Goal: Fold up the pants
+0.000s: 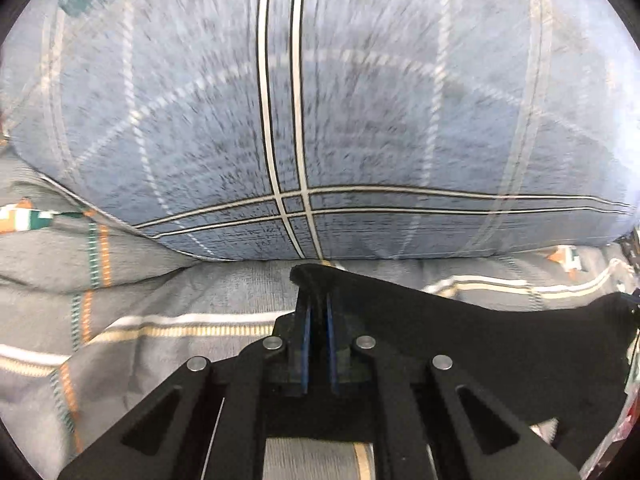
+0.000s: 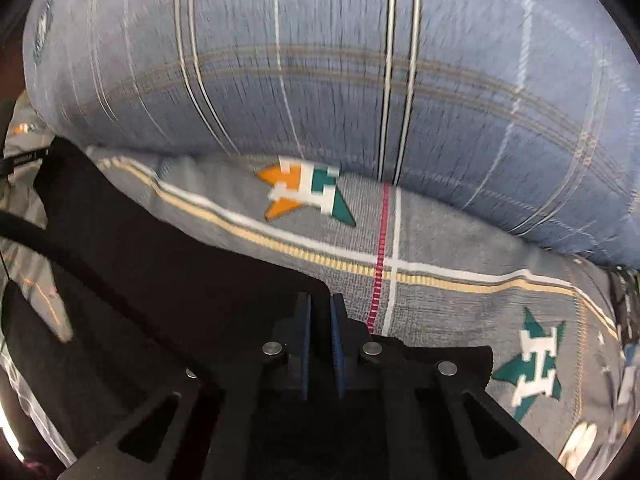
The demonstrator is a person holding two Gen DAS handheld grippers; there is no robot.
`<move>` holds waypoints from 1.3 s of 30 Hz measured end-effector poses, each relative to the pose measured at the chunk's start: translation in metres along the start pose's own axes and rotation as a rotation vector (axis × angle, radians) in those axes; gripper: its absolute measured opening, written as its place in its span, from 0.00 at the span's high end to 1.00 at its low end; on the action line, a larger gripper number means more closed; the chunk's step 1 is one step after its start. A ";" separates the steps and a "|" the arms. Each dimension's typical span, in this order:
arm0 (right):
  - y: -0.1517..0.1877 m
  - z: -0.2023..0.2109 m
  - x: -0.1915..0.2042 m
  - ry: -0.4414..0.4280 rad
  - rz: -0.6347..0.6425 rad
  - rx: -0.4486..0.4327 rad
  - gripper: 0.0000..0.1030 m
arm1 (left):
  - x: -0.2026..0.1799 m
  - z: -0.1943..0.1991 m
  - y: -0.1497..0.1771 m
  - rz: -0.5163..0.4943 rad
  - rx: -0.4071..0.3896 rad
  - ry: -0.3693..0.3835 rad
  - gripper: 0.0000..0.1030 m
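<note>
Left gripper (image 1: 317, 300) and right gripper (image 2: 320, 304) each clamp the black pants (image 1: 480, 332); should carry both corners level toward the pillow (image 1: 320, 100), edge taut

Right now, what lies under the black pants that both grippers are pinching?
Under the black pants is a grey patterned bedsheet with star motifs, showing around the cloth's edges. A blue plaid pillow lies beyond. The left gripper and right gripper hold cloth; whatever it covers is hidden.

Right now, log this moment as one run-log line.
task: fold pants | left gripper: shut on black pants | right gripper: shut on black pants | surface: grey bedspread | ahead: blue plaid pillow
</note>
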State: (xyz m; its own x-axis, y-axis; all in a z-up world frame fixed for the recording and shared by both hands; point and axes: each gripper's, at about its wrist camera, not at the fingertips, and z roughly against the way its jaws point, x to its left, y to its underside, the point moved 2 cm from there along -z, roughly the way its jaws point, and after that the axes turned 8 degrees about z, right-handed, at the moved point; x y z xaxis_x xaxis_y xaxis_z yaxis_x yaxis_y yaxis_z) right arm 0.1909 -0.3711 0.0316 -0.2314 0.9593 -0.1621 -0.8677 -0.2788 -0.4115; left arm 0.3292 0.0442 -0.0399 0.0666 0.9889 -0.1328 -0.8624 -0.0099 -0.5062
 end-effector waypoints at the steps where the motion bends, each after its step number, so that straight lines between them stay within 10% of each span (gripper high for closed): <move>1: 0.001 0.011 0.004 0.014 -0.001 -0.018 0.90 | 0.000 0.012 0.002 0.004 -0.018 0.012 0.94; 15: 0.105 0.108 0.057 -0.019 -0.099 -0.165 0.91 | 0.034 0.171 0.125 0.018 -0.284 0.078 0.94; 22: 0.203 0.088 0.062 -0.089 -0.251 -0.089 0.96 | 0.066 0.181 0.230 0.022 -0.254 0.013 0.91; 29: 0.257 0.104 0.050 0.021 -0.355 -0.080 0.95 | 0.112 0.192 0.294 0.153 -0.196 -0.040 0.90; 34: 0.223 0.136 0.089 0.033 -0.243 -0.175 0.72 | 0.149 0.212 0.303 0.329 -0.209 0.018 0.81; 36: 0.201 0.138 0.113 -0.053 -0.200 -0.204 0.42 | 0.151 0.211 0.299 0.380 -0.206 0.068 0.62; 39: 0.177 0.127 0.139 -0.270 -0.254 -0.248 0.42 | 0.147 0.198 0.289 0.437 -0.162 0.192 0.55</move>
State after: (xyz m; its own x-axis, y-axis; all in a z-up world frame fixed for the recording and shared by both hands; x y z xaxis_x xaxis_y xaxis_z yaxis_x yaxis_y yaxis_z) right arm -0.0506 -0.2816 0.0503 -0.1594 0.9670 0.1985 -0.7880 -0.0035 -0.6156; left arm -0.0095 0.2157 -0.0369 -0.1792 0.8421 -0.5087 -0.7420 -0.4552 -0.4922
